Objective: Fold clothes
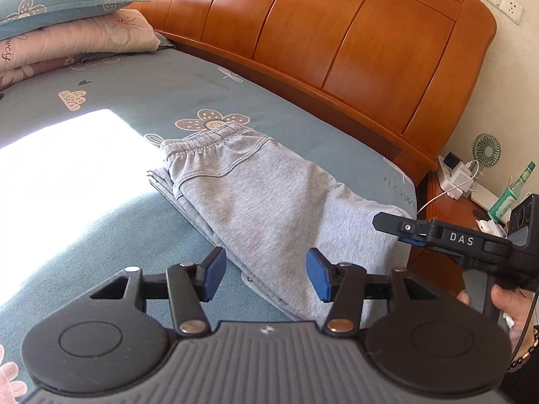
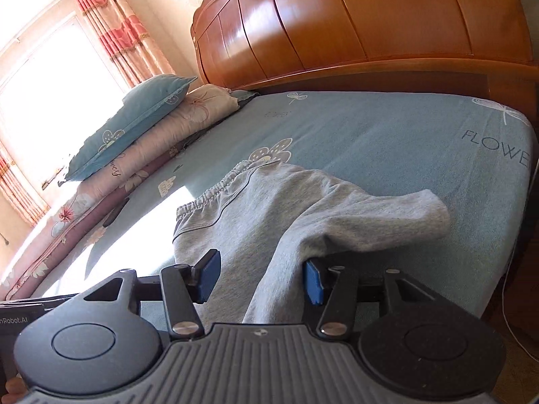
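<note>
Grey sweatpants (image 1: 262, 202) lie folded on the blue flowered bed sheet (image 1: 141, 101), their elastic waistband (image 1: 202, 141) at the far end. My left gripper (image 1: 266, 274) hovers open over their near edge, and nothing is pressed between its blue pads. The right gripper (image 1: 387, 222) reaches in from the right, level with the pants' folded end, held by a hand (image 1: 505, 299). In the right wrist view the sweatpants (image 2: 269, 208) run between the jaws of the open right gripper (image 2: 260, 277). A fold of the cloth rests on top of its right pad (image 2: 311, 282), ungripped.
A curved wooden headboard (image 1: 320, 33) runs along the back. Stacked pillows (image 1: 67, 30) sit at the far left by a curtained window (image 2: 50, 67). A nightstand (image 1: 451, 208) past the bed's right edge holds a small fan, a green bottle and chargers. Bright sun falls on the sheet's left (image 1: 60, 168).
</note>
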### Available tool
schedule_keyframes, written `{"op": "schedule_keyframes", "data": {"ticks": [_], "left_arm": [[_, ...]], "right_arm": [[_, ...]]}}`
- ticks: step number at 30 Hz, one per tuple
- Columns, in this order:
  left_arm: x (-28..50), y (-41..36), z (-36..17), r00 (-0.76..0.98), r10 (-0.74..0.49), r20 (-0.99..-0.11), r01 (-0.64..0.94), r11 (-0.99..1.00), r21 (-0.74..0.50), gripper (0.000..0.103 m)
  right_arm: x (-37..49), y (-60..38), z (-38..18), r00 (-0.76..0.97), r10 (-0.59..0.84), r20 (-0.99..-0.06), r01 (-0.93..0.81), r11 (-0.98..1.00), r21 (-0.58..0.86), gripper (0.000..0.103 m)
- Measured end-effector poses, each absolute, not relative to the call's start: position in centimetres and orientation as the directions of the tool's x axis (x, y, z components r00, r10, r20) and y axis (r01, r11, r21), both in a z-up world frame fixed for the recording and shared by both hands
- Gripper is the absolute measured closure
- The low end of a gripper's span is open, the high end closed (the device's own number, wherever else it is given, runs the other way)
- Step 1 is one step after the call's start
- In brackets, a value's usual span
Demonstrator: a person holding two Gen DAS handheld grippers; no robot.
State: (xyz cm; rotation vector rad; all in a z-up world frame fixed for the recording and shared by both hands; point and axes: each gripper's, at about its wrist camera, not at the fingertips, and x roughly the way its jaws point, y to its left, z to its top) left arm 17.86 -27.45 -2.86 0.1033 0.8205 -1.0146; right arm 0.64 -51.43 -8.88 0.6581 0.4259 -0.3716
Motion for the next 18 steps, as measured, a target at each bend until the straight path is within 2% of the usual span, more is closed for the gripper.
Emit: {"op": "schedule_keyframes", "data": {"ticks": [6,14,18], "left_arm": [[15.8,-26.4,-2.4,0.278,-0.724,-0.631,0.799,0.539,-0.267,0.045],[12.0,-25.6,-2.8,0.318,-0.683,-0.657,0.829,0.537,-0.157,0.044],[10.1,-25.3,-2.9,0.347,-0.656,-0.670,0.841,0.534,-0.088,0.041]], "right_arm": [[-3.1,-52.3,-7.2,0.851,-0.258,-0.457,0.488,0.711,0.506,0.045],[-4.7,-52.0,-5.2,0.866,-0.260,-0.427,0.471,0.711,0.522,0.044],[-6.2,-52.5,-4.6,0.879,-0.245,-0.410,0.457,0.682,0.571,0.036]]}}
